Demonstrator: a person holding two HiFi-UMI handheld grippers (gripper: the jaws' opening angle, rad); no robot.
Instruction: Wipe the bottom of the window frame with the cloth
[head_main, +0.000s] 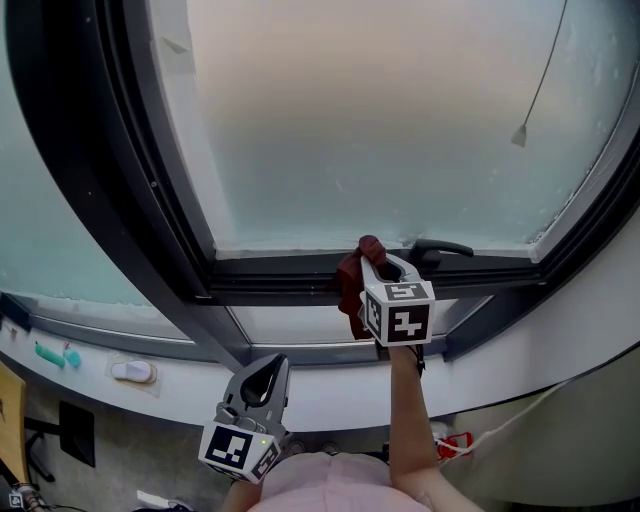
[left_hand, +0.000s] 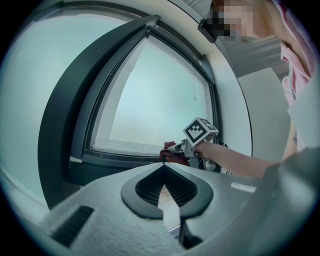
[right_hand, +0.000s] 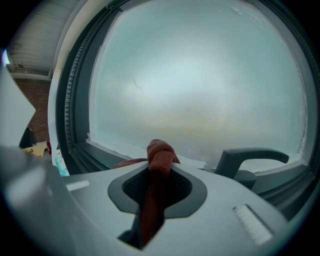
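A dark red cloth (head_main: 352, 280) is clamped in my right gripper (head_main: 374, 256), whose jaws are shut on it, the bunched end sticking out past the tips (right_hand: 159, 152). The gripper holds the cloth against the dark bottom rail of the window frame (head_main: 280, 268), just left of the black window handle (head_main: 438, 248). My left gripper (head_main: 268, 372) hangs lower down, near the white sill, shut with nothing between its jaws (left_hand: 162, 186). From the left gripper view the right gripper's marker cube (left_hand: 201, 131) and the cloth (left_hand: 172, 154) show at the frame's bottom edge.
Frosted glass (head_main: 380, 110) fills the pane above. A pull cord with a small weight (head_main: 519, 134) hangs at the upper right. On the white sill (head_main: 150, 395) lie a small white object (head_main: 132, 372) and a teal one (head_main: 50, 354). A person's body shows at the bottom.
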